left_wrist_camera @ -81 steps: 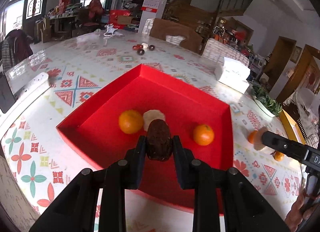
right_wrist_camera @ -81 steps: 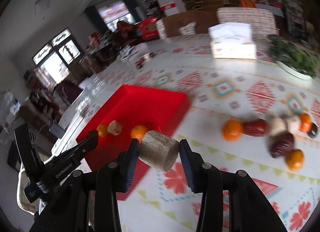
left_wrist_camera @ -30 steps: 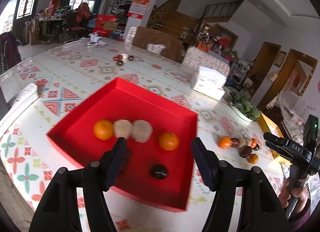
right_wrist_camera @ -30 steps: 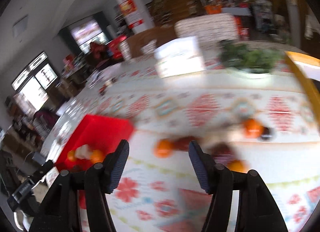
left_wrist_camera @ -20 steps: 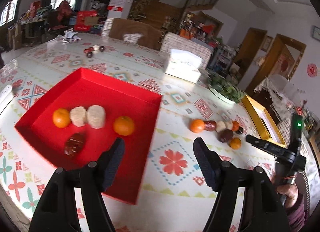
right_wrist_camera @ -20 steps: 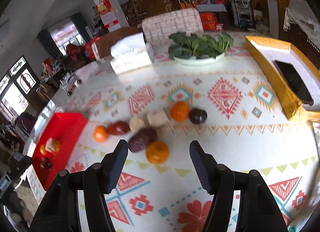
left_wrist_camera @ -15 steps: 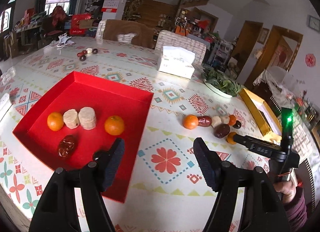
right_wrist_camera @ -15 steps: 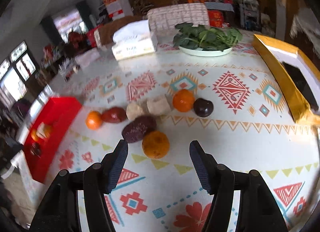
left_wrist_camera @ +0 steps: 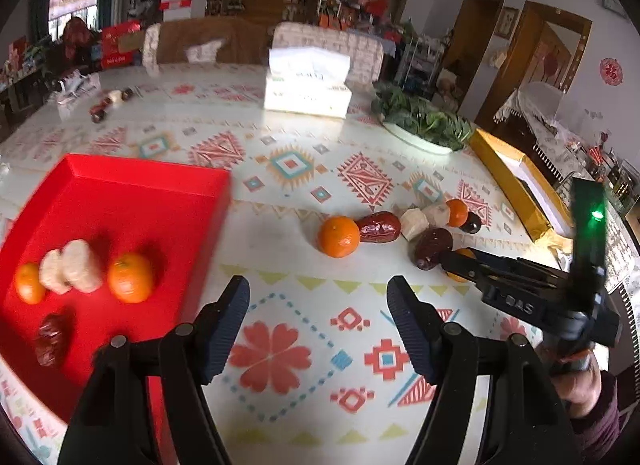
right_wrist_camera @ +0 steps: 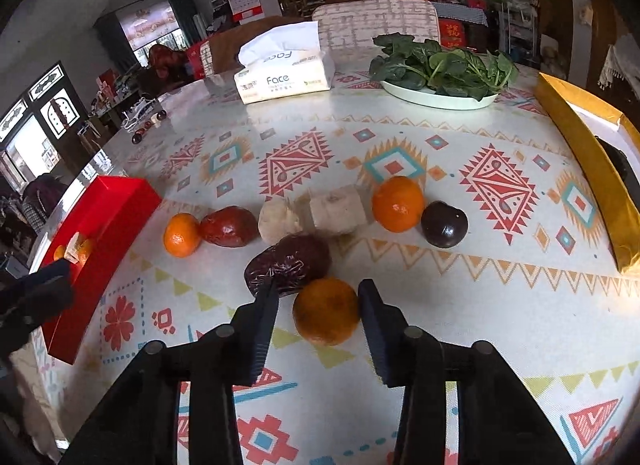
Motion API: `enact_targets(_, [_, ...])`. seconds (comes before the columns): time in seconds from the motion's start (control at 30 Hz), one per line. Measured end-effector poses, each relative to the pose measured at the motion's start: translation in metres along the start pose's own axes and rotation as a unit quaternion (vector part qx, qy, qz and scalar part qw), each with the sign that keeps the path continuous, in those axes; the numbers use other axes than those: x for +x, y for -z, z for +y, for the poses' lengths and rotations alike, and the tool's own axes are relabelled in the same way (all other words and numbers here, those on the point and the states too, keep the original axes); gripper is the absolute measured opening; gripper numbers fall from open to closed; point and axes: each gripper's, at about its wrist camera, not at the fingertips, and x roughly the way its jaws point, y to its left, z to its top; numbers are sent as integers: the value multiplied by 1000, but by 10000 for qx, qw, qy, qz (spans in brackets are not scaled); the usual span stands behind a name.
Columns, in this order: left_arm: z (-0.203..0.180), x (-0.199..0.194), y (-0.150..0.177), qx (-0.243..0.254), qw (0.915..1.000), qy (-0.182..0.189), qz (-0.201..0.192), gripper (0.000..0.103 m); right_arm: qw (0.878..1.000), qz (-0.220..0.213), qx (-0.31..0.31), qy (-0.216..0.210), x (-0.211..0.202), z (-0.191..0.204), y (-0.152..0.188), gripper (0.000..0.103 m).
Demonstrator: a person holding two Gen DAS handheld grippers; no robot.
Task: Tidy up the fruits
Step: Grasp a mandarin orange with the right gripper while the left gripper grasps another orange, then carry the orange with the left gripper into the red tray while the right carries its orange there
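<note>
My right gripper (right_wrist_camera: 318, 311) is low over the tablecloth with a small orange (right_wrist_camera: 326, 311) between its closing jaws; a thin gap still shows at the left pad. Just behind it lie a dark wrinkled date (right_wrist_camera: 288, 265), a red date (right_wrist_camera: 229, 225), two pale chunks (right_wrist_camera: 338, 209), two more oranges (right_wrist_camera: 397, 204) and a dark plum (right_wrist_camera: 444, 223). My left gripper (left_wrist_camera: 318, 305) hangs open and empty over the cloth, right of the red tray (left_wrist_camera: 120, 193). The tray holds two oranges (left_wrist_camera: 130, 277), two pale chunks (left_wrist_camera: 76, 271) and a date (left_wrist_camera: 52, 339).
A tissue box (right_wrist_camera: 284, 73) and a plate of greens (right_wrist_camera: 440, 69) stand at the back of the table. A gold box (right_wrist_camera: 592, 169) runs along the right side. Small dark fruits (right_wrist_camera: 148, 125) lie far left. A person's hand (left_wrist_camera: 576, 377) holds the right gripper.
My left gripper has swung right, off the tray and over the cloth. My right gripper has sunk onto the near orange and its jaws have narrowed around it.
</note>
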Motion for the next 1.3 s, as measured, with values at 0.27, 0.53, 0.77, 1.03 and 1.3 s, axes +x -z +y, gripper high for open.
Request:
enact_targets(0.27, [-12, 47, -19, 236, 9995, 1, 221, 71, 9998, -64, 137, -152, -2, -10, 1, 37])
enact_targets(0.53, [-27, 80, -28, 709, 9967, 221, 325, 65, 9998, -69, 118, -165, -3, -10, 3, 37])
enact_targets(0.77, [-19, 79, -27, 614, 9976, 86, 305, 32, 9996, -68, 171, -194, -4, -12, 4, 37])
enact_targets(1.03, [-14, 39, -19, 388, 9992, -7, -100, 32, 9993, -149, 278, -188, -8, -17, 4, 37])
enact_targets(1.3, [8, -8, -6, -71, 9985, -208, -510, 32, 9980, -410, 371, -312, -16, -21, 4, 37])
